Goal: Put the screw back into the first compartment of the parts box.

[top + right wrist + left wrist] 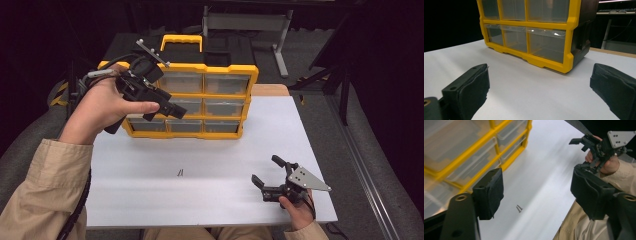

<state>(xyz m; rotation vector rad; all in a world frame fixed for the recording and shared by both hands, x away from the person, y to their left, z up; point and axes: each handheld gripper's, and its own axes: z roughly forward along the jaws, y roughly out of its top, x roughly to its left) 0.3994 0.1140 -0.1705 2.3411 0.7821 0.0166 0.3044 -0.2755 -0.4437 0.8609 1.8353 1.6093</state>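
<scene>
The left gripper [172,111] hangs in front of the organizer [220,95], jaws open and empty. Two screws [180,173] lie on the table [210,200] at its 6 o'clock. The right gripper [266,172] rests at the table's 4 o'clock, jaws wide open, empty.

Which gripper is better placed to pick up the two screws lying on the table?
Probably left: the left gripper hangs open, jaws framing the screws. The right gripper rests off to the side.
</scene>
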